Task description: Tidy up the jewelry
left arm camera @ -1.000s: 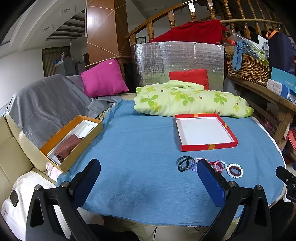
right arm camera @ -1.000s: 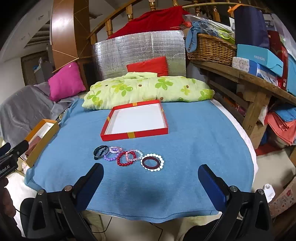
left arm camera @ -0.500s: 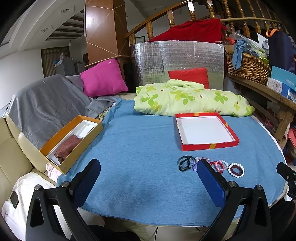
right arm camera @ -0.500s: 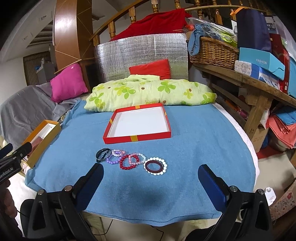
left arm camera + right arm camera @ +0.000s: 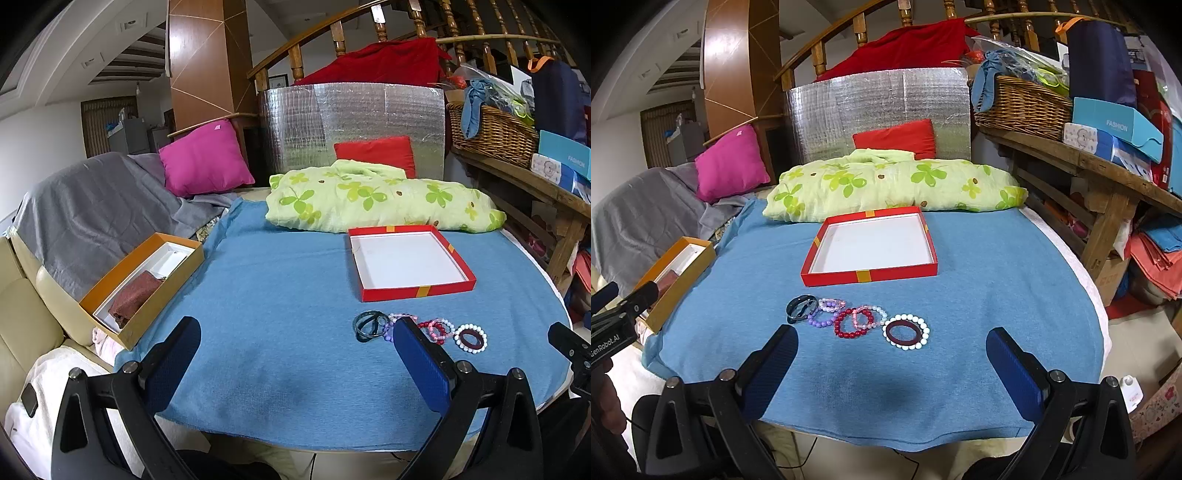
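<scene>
Bracelets [image 5: 857,319] in a row along table's near edge, dead ahead of my right gripper [image 5: 892,356] | left gripper [image 5: 295,352] offset left | both jaws apart, empty | red box [image 5: 868,276] just beyond

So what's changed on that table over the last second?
Very little. The right claw eased slightly closer to the row of beaded bracelets; the left claw barely shifted. Both stay open and empty. Bracelets and the red shallow box haven't moved.
</scene>
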A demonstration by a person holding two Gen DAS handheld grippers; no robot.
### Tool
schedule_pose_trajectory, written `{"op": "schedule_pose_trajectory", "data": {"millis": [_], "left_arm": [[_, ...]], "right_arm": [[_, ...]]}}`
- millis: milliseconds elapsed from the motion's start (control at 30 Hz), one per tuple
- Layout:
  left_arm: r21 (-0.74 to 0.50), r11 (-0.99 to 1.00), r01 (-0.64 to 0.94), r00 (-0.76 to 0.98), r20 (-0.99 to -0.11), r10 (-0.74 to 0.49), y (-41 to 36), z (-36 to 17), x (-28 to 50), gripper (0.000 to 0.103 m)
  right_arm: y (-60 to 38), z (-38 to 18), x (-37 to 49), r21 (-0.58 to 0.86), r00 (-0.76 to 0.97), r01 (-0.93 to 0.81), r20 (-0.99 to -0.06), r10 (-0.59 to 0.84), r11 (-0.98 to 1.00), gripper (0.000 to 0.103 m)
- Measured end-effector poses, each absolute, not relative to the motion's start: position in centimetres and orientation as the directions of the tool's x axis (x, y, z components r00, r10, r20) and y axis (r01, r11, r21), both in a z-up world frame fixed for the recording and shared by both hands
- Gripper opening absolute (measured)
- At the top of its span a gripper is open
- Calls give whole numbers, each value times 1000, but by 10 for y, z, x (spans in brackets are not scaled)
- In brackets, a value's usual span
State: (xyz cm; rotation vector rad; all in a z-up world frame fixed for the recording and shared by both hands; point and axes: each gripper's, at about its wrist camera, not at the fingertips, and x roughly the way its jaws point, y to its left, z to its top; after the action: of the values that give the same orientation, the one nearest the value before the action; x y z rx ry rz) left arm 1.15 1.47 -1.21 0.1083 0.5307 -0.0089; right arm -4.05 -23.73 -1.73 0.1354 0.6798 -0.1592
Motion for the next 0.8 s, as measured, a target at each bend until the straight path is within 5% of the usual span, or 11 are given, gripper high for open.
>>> {"op": "schedule_pose_trajectory", "data": {"millis": [800], "left_arm": [[116,993,36,853,-521,30,13,-23,17,103]], "right_arm": [[-237,-24,-36,71,758,187,-644,-98,980,103]]}}
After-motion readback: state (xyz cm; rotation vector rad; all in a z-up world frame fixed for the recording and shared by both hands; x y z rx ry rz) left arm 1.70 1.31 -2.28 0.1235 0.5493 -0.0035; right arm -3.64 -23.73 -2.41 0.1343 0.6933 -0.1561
